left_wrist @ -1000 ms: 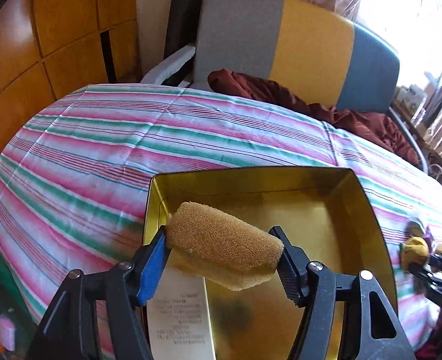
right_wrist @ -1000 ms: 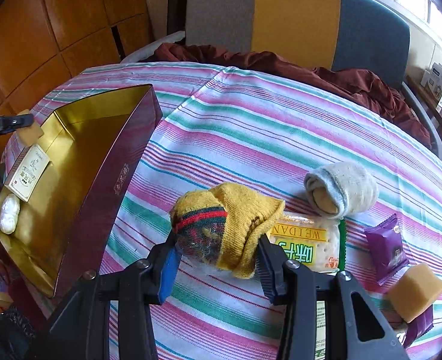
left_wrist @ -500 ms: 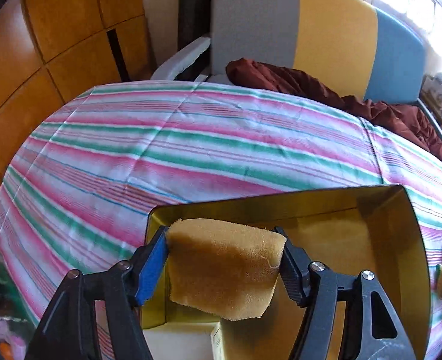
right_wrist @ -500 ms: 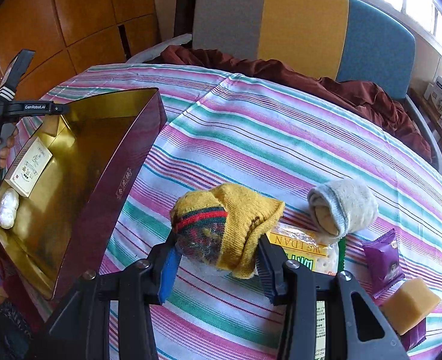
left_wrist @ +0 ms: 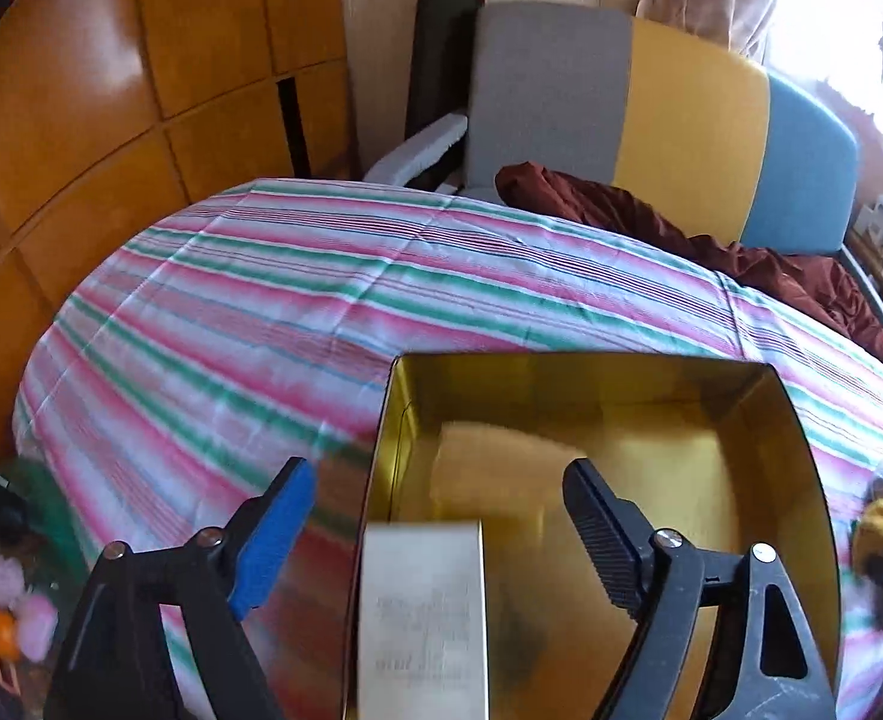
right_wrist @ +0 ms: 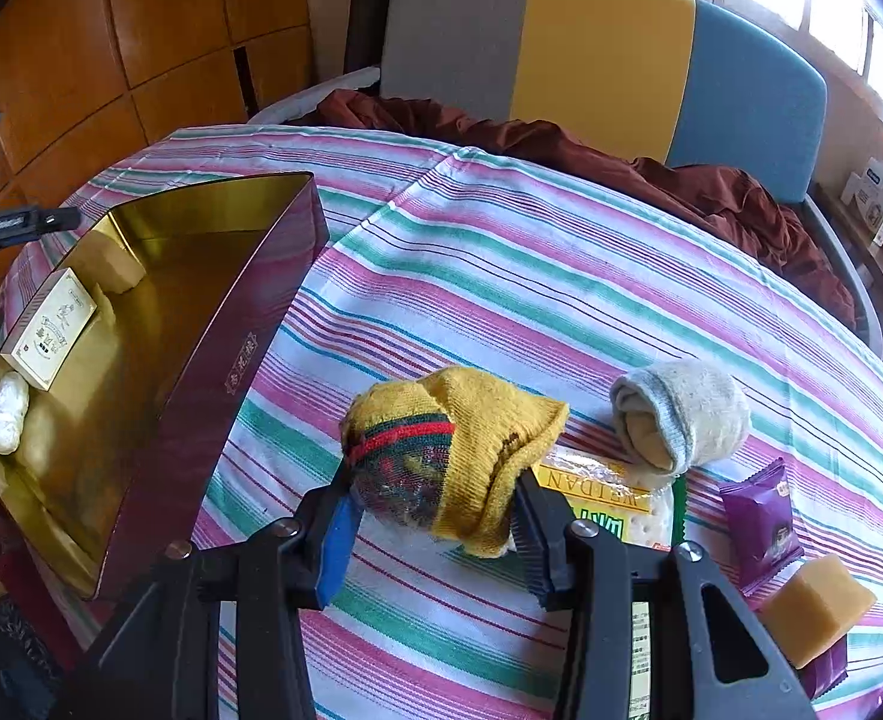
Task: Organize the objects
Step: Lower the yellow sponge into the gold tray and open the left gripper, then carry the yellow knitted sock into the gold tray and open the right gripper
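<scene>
My left gripper (left_wrist: 438,531) is open and empty above the near left corner of the gold-lined maroon box (left_wrist: 795,420). The tan sponge (right_wrist: 114,264) now lies inside the box (right_wrist: 231,324) at its far left end, beside a white card box (right_wrist: 54,321) and a white wrapped lump (right_wrist: 6,414). The card box also shows in the left wrist view (left_wrist: 420,618). My right gripper (right_wrist: 435,531) is shut on a rolled yellow sock (right_wrist: 459,444) with red and green stripes, just above the striped tablecloth.
On the cloth to the right lie a grey rolled sock (right_wrist: 681,414), a green cracker packet (right_wrist: 609,504), a purple snack packet (right_wrist: 762,525) and a second tan sponge (right_wrist: 816,609). A grey-yellow-blue chair (right_wrist: 603,54) with a maroon cloth stands behind the table.
My left gripper has opened and let go of the tan sponge, which now lies in the box. My right gripper still holds the yellow sock and has barely moved.
</scene>
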Tool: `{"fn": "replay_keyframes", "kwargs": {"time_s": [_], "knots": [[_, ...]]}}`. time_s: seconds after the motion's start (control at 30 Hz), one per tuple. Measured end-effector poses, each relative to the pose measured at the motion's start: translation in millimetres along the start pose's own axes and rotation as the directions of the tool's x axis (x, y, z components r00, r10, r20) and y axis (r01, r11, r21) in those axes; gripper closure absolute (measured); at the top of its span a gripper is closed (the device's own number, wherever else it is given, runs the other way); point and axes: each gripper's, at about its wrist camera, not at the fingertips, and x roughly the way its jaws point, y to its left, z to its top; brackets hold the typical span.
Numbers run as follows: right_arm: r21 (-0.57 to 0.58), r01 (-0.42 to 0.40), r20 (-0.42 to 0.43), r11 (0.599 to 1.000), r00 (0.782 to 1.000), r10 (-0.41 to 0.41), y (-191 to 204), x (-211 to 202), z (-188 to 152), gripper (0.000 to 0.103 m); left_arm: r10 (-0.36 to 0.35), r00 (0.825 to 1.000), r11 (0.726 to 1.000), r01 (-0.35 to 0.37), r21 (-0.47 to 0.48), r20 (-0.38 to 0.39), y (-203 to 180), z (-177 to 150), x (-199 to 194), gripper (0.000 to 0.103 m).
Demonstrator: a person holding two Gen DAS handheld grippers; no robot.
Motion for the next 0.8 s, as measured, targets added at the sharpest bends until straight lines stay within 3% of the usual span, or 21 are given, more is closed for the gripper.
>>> {"fn": "replay_keyframes", "kwargs": {"time_s": [0.2,0.43,0.63,0.8], "knots": [[0.018,0.012,0.011,1.000,1.000,-0.012,-3.9,-1.1,-0.2,0.058,-0.053,0.998,0.998,0.052,0.028,0.030,-0.3,-41.2,-42.6,0.022],[0.042,0.023,0.003,0.999,1.000,-0.023,-6.2,-0.4,0.0,0.058,-0.107,0.994,0.992,0.106,0.062,0.017,-10.3,-75.0,-64.8,0.022],[0.103,0.013,0.048,0.995,0.999,-0.018,-5.0,-22.4,12.7,0.058,-0.120,0.993,0.991,0.119,0.063,0.010,-5.1,-86.5,-70.2,0.026],[0.092,-0.041,0.080,0.995,0.996,0.033,25.3,-36.4,30.6,0.058,-0.135,0.991,0.991,0.135,0.023,0.016,10.1,-90.5,-72.7,0.027]]}}
